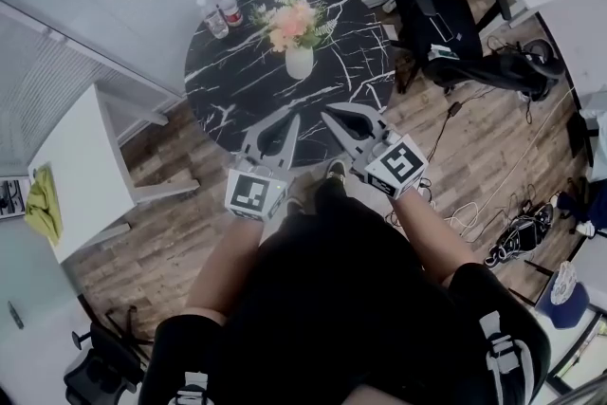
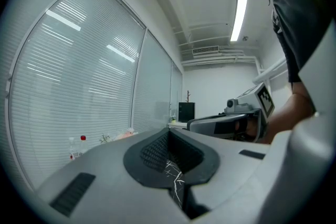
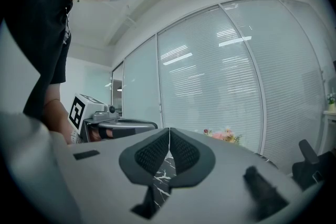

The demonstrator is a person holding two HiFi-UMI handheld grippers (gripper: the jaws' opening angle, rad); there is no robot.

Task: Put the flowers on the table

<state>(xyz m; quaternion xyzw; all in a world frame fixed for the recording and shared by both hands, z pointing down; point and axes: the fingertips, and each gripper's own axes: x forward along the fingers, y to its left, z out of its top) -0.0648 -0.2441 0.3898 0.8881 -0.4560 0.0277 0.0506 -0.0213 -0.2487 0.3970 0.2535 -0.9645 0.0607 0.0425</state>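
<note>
Flowers on worktop already; both tools empty, jaws pressed together.
Flowers (image 1: 292, 22) upright in white vase (image 1: 299, 62), just past centre of round worktop (image 1: 228, 95), straight ahead of both tools. Left tool (image 1: 295, 119) and right tool (image 1: 328, 115) over near rim, tips aimed at vase, neither clearly nearer. Bottles (image 1: 220, 9) at far-left rim, well apart from vase. Bare marble all round vase; office chair (image 1: 446, 33) beyond right edge. Probably nothing left to place.
</note>
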